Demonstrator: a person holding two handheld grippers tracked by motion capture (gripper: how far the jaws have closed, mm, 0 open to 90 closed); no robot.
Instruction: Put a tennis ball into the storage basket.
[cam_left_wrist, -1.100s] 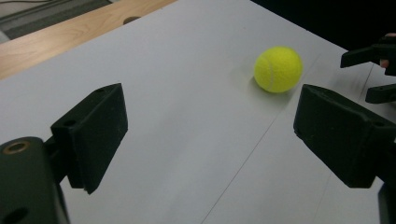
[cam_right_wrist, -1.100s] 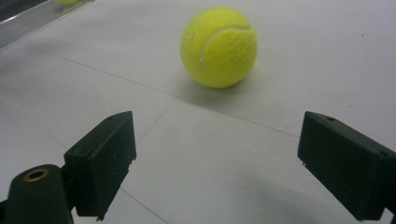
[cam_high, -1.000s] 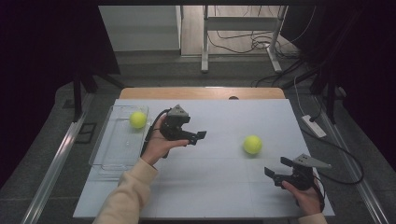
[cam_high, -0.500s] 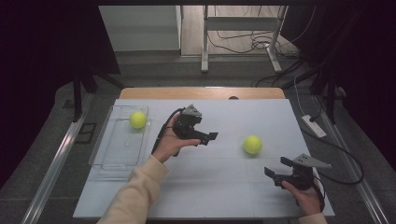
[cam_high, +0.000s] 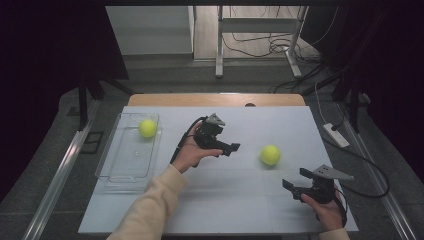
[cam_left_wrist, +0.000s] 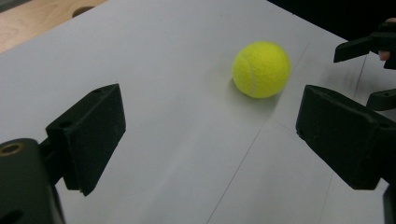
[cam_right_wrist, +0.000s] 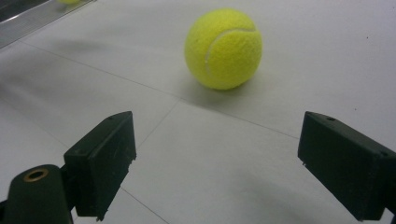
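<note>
A yellow tennis ball (cam_high: 270, 155) lies on the white table, right of centre. My left gripper (cam_high: 232, 148) hovers just to its left, jaws open and pointing at it, nothing between them. In the left gripper view the ball (cam_left_wrist: 261, 69) sits ahead of the open left gripper (cam_left_wrist: 210, 126). My right gripper (cam_high: 296, 179) rests near the front right, open and empty, aimed at the same ball (cam_right_wrist: 223, 49) in the right gripper view (cam_right_wrist: 215, 154). A second tennis ball (cam_high: 147, 128) lies in the far end of the clear tray (cam_high: 107, 165).
The clear plastic tray stands along the table's left side; its edge (cam_right_wrist: 28, 18) shows at the top left of the right gripper view. A wooden strip (cam_high: 215, 99) borders the table's far edge. A power strip (cam_high: 336, 135) and cables lie beyond the right edge.
My left hand has carried its gripper rightward, away from the tray and closer to the ball on the table. The right hand and both balls have stayed put.
</note>
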